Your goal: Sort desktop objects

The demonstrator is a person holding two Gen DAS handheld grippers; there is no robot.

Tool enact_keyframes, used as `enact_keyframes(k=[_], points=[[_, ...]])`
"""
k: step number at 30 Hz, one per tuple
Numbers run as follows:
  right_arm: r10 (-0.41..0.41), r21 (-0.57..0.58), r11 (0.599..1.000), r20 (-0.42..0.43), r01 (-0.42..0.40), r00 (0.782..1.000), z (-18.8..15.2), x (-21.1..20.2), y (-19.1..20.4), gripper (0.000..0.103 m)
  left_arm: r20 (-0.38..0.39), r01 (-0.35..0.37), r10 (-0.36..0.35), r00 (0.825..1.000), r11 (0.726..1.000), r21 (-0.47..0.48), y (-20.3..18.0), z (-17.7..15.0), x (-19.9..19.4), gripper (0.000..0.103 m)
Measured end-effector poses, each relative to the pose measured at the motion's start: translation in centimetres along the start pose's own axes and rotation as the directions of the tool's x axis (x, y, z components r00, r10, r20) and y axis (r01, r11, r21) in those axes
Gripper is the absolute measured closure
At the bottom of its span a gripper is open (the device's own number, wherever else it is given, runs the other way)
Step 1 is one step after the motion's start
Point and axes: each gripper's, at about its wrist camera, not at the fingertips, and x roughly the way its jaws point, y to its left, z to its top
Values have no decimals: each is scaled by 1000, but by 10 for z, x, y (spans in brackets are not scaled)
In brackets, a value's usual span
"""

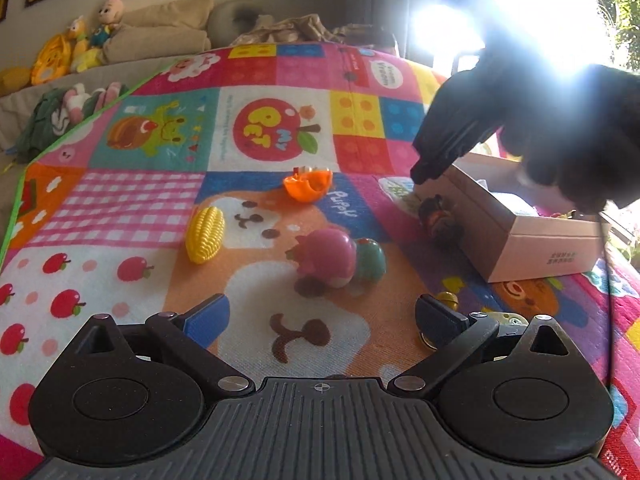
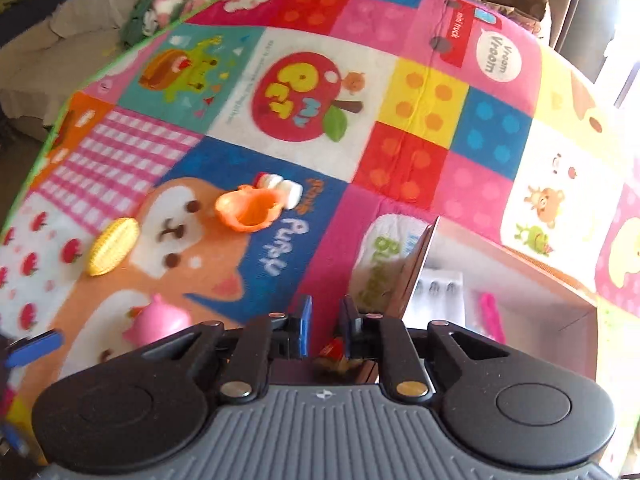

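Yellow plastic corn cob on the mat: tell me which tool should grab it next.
Left. The left tool is open and empty, with the yellow plastic corn cob just ahead and slightly left. The right tool is nearly closed around a small dark toy beside the pink cardboard box.

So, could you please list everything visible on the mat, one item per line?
Yellow plastic corn toy: one, mat left.
Orange plastic shell: one, mat centre.
Pink round toy: one, touching the teal one.
Teal round toy: one, beside pink.
Dark small figure: one, against the box.
Pale cardboard box: one, open, right.
Colourful patchwork play mat: one, underneath.
Left gripper: open.
Right gripper: narrow gap, over the figure.
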Motion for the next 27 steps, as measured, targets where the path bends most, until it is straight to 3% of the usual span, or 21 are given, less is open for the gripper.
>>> enact_keyframes(k=[3,5,9,15,18,21,22,24,27], points=[[-121,-15,993,-76,121,990,15,47,2,90,17,12,-11,1000,999,-29,5,0,-2,1],[-152,-33,988,-112,150,982,14,64,5,93,18,23,-22,1000,998,-57,10,0,-2,1],[-103,-70,993,-136,94,985,-3,54,18,90,22,34,-32,999,997,-74,12,0,-3,1],[70,-60,995,-181,-82,981,-48,6,22,92,27,13,-11,1000,999,-52,8,0,-4,0],[150,-19,988,-155,-155,976,-78,-30,16,92,25,-7,8,1000,999,-38,4,0,-4,0],[212,52,976,-45,-210,976,-112,-67,-8,90,12,-18,18,1000,1000,-24,2,0,-4,0],[196,54,979,3,-196,981,-124,-77,-16,89,4,-19,19,1000,1000,-21,1,0,-3,0],[115,61,991,87,-121,990,-147,-90,-33,74,-13,-22,22,1000,1000,-17,0,1,-2,0],[43,144,988,95,-56,995,-168,-82,-63,72,-36,-1,0,999,1000,-16,-6,0,-4,0]])
